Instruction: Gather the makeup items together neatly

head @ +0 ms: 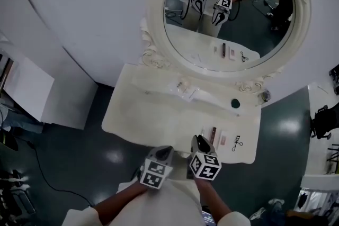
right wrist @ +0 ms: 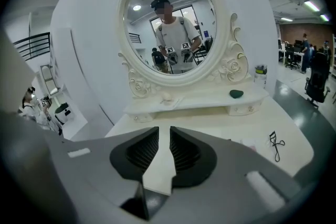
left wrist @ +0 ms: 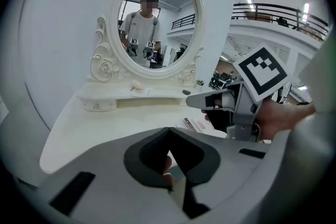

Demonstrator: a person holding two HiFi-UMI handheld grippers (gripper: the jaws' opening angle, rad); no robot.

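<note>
On the white vanity table [head: 159, 124], near its right front, lie a dark slim stick [head: 213, 135], a pale pink card [head: 223, 138] and a black eyelash curler [head: 237, 143]. The curler [right wrist: 275, 144] also shows in the right gripper view, and the stick [left wrist: 189, 124] in the left gripper view. My right gripper [head: 200, 140] hangs just left of the stick, above the table's front edge. Its jaws [right wrist: 169, 134] stand a narrow slit apart with nothing between them. My left gripper [head: 165, 150] is beside it to the left, its tips [left wrist: 168, 131] touching, empty.
A raised shelf [head: 159, 82] under the oval mirror [head: 228, 8] carries a clear packet [head: 186, 90], a dark green piece [head: 235, 104] and a small jar [head: 265, 96]. Dark floor surrounds the table.
</note>
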